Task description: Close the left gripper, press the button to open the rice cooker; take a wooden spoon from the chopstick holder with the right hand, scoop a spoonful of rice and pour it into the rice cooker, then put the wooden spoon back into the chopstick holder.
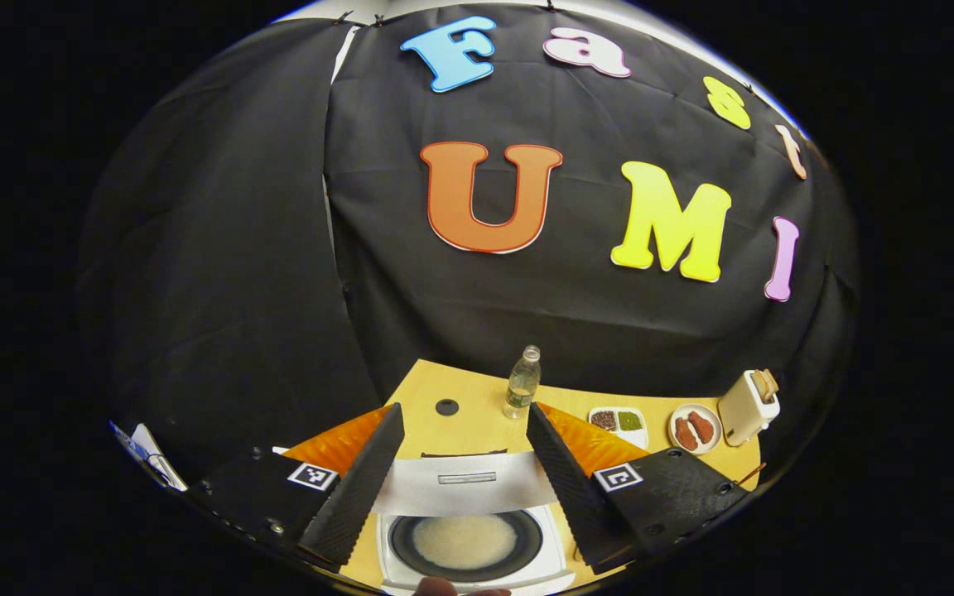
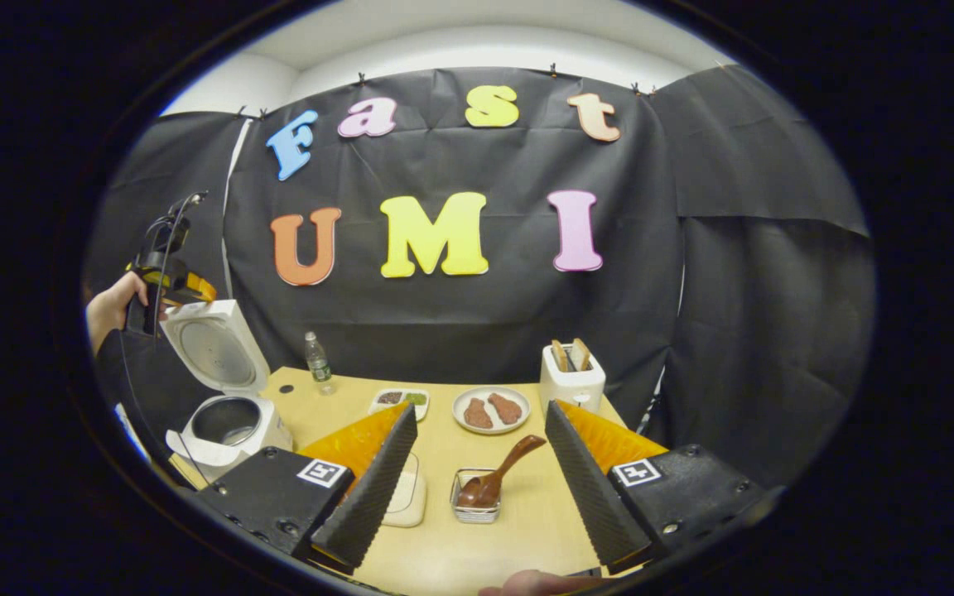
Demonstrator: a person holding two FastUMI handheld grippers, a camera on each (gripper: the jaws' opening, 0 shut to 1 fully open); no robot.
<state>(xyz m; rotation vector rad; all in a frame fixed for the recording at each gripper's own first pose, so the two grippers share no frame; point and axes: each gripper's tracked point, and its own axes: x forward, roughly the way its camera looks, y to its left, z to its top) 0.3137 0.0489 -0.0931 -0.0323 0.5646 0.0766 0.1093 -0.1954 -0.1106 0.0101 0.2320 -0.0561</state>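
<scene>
Cooker (image 2: 224,397) lid up, rice inside — the spoon (image 2: 498,476) lies back in its holder (image 2: 477,497) at 6 o'clock on the desk (image 2: 444,546). Both tools (image 1: 464,476) (image 2: 481,476) wide, empty; probably only withdrawal remains.

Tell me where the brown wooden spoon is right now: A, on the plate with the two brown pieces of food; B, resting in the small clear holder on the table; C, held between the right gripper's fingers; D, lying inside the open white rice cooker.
B: in the right gripper view the brown wooden spoon sits bowl-down in the small clear holder, handle leaning out, while the right gripper is open around it without touching.
</scene>
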